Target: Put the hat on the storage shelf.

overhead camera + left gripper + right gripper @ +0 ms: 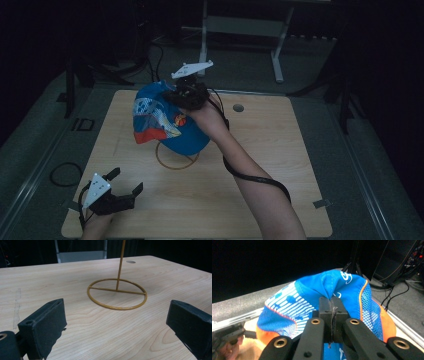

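Right gripper [186,94] has its jaws pinched on the blue cap [167,122] above the gold wire stand [117,293]; left gripper [120,184] sits wide open, holding nothing.

You work in a dim lab or recording studio: a bare wooden desk [280,165] on grey carpet, tripod legs [345,107] flanking its far corners, loose cables [155,60], a white-framed bench [240,25] behind.

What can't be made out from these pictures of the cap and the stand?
- High view: the top of the gold wire stand is hidden by the blue cap.
- Left gripper view: the stand's rod is cut off by the top edge.
- Right gripper view: the cap's logo is hidden behind the right gripper.
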### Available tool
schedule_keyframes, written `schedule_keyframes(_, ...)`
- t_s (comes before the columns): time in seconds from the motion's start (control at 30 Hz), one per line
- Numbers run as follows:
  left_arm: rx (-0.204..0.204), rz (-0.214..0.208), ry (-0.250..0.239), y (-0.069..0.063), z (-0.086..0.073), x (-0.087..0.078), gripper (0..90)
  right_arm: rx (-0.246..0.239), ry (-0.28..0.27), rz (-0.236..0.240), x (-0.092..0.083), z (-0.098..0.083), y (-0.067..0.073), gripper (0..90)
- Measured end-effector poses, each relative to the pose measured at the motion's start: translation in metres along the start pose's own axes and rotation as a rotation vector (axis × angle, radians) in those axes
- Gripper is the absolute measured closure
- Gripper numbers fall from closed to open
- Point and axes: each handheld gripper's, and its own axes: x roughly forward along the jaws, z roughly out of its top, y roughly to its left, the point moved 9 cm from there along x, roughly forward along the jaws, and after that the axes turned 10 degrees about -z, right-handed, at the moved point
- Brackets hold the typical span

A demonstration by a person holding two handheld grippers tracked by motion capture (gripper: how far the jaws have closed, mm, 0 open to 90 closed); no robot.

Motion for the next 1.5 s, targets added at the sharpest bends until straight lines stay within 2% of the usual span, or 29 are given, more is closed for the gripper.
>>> schedule_keyframes(0.1,-0.014,-0.001,-0.005,0.002,0.000,0.000,3.1,0.005,0.004,-0.003,-0.002,-0.009,-0.003,89.2)
schedule_keyframes(0.4,-0.017,-0.008,0.008,0.000,-0.003,0.003,3.1,0.040,-0.017,0.010,-0.017,-0.028,-0.009,88.4)
schedule_keyframes(0.63,-0.021,-0.013,0.007,-0.001,-0.003,0.003,3.1,0.079,-0.030,0.021,-0.019,-0.034,-0.012,74.2)
schedule_keyframes(0.7,-0.023,-0.017,0.007,-0.001,-0.003,0.002,3.1,0.079,-0.032,0.020,-0.020,-0.035,-0.012,71.7)
schedule_keyframes(0.97,-0.020,-0.020,0.009,-0.001,-0.004,0.003,3.1,0.089,-0.007,0.027,-0.017,-0.047,-0.011,70.6)
schedule_keyframes(1.23,-0.026,-0.021,0.007,-0.001,-0.004,0.004,3.1,0.101,-0.013,0.028,-0.020,-0.052,-0.015,69.4)
schedule_keyframes(1.33,-0.023,-0.023,0.009,-0.002,-0.004,0.004,3.1,0.094,-0.022,0.025,-0.023,-0.051,-0.015,65.2)
schedule_keyframes(1.4,-0.023,-0.023,0.011,-0.001,-0.005,0.004,3.1,0.068,-0.033,0.014,-0.026,-0.049,-0.013,60.5)
schedule_keyframes(1.5,-0.027,-0.024,0.011,-0.001,-0.005,0.004,3.1,0.057,-0.047,0.015,-0.030,-0.046,-0.012,53.2)
